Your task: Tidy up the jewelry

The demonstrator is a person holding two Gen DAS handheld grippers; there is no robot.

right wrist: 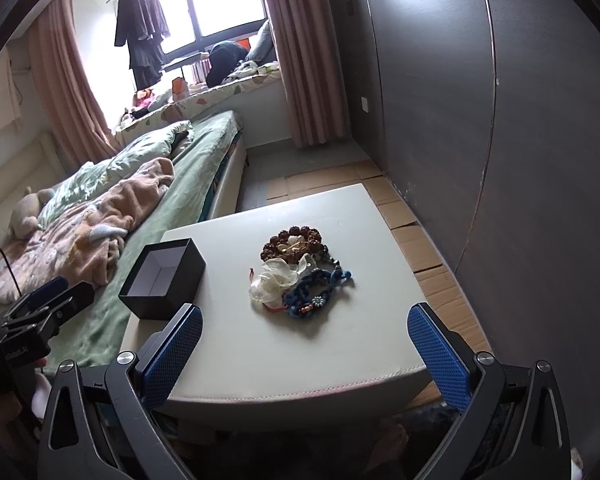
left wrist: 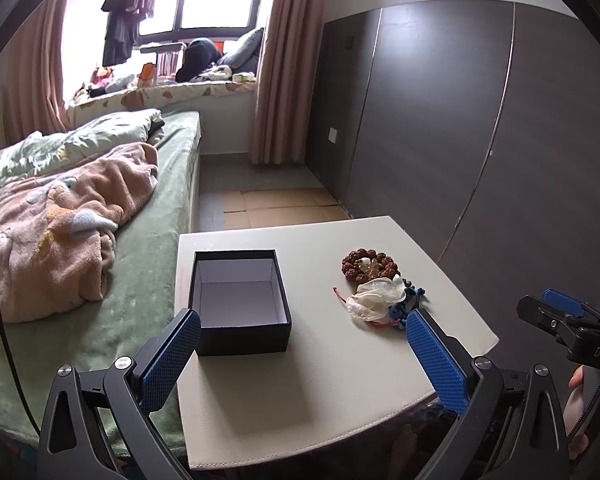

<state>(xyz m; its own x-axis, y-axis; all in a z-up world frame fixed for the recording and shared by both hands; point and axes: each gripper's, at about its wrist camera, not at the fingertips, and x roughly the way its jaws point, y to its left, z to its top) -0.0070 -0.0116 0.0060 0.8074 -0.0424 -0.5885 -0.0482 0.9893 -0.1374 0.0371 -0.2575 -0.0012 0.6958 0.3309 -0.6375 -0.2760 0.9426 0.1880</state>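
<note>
An open black box [left wrist: 240, 300] with a white empty inside stands on the left of a white stool top [left wrist: 320, 380]; it also shows in the right wrist view [right wrist: 164, 282]. A jewelry pile lies to its right: a brown bead bracelet [right wrist: 292, 242], a white fabric flower piece [right wrist: 274, 284] and a blue knotted bracelet [right wrist: 320, 292]. The same bead bracelet [left wrist: 368, 266] and flower piece [left wrist: 376, 298] show in the left wrist view. My left gripper [left wrist: 300, 340] is open and empty above the stool's near part. My right gripper [right wrist: 304, 340] is open and empty, short of the pile.
A bed [left wrist: 100, 240] with a green sheet and a pink blanket adjoins the stool on the left. A dark wardrobe wall [right wrist: 500, 160] stands on the right, with cardboard on the floor [right wrist: 428, 240] between. A window seat with clutter is at the back.
</note>
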